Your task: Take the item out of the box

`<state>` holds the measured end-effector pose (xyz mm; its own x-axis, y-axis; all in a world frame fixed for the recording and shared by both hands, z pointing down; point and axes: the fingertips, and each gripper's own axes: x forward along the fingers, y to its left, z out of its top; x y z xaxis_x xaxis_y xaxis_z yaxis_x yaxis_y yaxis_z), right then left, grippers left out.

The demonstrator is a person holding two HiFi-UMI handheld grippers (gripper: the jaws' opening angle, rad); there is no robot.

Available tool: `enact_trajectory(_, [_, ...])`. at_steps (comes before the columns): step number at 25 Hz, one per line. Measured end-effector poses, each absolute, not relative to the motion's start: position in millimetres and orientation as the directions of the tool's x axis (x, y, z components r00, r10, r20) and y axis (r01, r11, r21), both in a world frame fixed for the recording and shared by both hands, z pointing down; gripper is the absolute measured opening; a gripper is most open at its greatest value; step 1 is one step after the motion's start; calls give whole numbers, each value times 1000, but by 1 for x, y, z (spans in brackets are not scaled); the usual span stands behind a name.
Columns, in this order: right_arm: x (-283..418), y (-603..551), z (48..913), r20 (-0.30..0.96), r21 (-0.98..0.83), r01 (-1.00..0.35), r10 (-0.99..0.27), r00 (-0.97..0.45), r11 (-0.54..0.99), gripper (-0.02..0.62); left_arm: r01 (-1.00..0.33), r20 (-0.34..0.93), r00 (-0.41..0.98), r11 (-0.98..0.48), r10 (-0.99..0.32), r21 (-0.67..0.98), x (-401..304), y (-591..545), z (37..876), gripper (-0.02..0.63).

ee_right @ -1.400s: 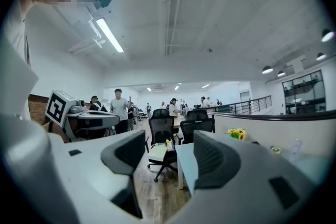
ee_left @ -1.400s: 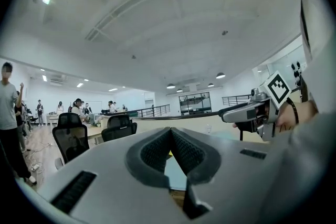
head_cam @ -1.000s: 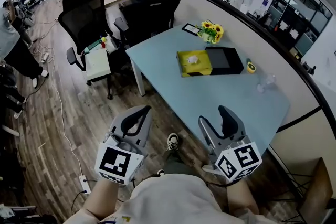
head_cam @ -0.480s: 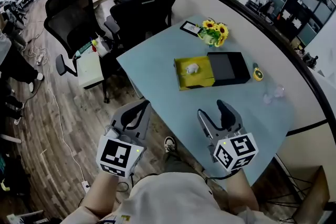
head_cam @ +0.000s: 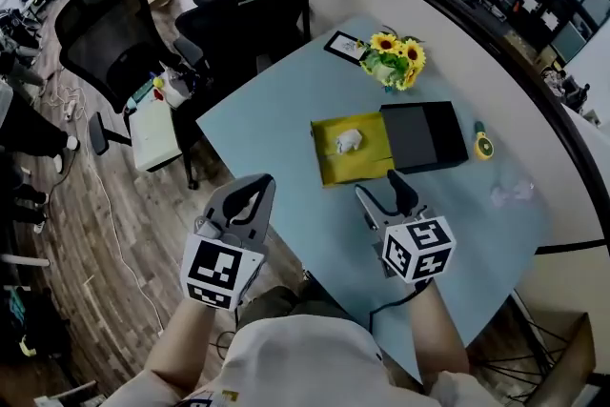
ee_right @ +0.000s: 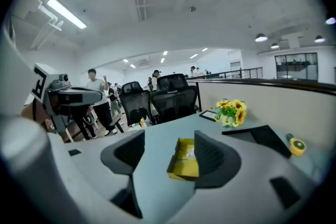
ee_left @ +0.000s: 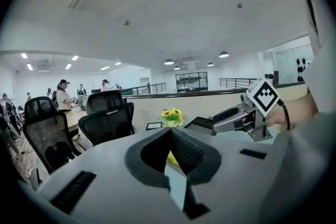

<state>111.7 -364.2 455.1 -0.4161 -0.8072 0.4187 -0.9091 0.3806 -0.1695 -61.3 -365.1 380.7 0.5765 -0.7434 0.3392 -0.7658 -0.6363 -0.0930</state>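
Note:
An open yellow box (head_cam: 355,159) lies in the middle of the pale blue table (head_cam: 276,124), with a small white item (head_cam: 349,140) inside it. My right gripper (head_cam: 381,193) stands open over the table just short of the box's near edge. In the right gripper view the box (ee_right: 181,162) shows between the jaws, and the item (ee_right: 190,153) peeks out beside the right finger. My left gripper (head_cam: 252,193) is shut, holds nothing, and hovers at the table's near left edge, well left of the box. A sliver of box (ee_left: 171,158) shows below its closed tips.
The box's black lid (head_cam: 427,136) lies right of the box. Behind it are sunflowers (head_cam: 393,60) and a small dark frame (head_cam: 343,45). A yellow tape measure (head_cam: 484,146) and clear plastic (head_cam: 512,193) sit at the right. Black office chairs (head_cam: 243,0) stand beyond the far left edge.
The view has come closer to the table. Both grippers moved forward; the right one went from off the table to over it, near the yellow box.

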Motion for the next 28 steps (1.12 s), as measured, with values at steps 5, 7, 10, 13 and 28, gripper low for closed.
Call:
enact_trajectory(5, [121,-408,497,489,-180,-911,-770,-410,371,291,-765,401,562,-639,-723,-81,-54,-401,413,3])
enact_trajectory(7, [122,-423,513,515,-177,-912,-755,-406,369,296,-760,421,562,-645,-712,-76,-50,-414,427,3])
enact_trajectory(10, [120,-443,537,551,-172,-913,-732,-401,370,302,-757,456,569,-653,-684,-34,-46,-430,453,3])
enact_trajectory(13, [118,-458,560,590,-162,-915,-708,-389,368,307,-755,488,573,-656,-658,2,-45,-443,479,3])
enact_trajectory(28, [110,-525,672,763,-40,-933,-592,-260,358,318,-731,552,585,-682,-594,40,-63,-499,574,3])
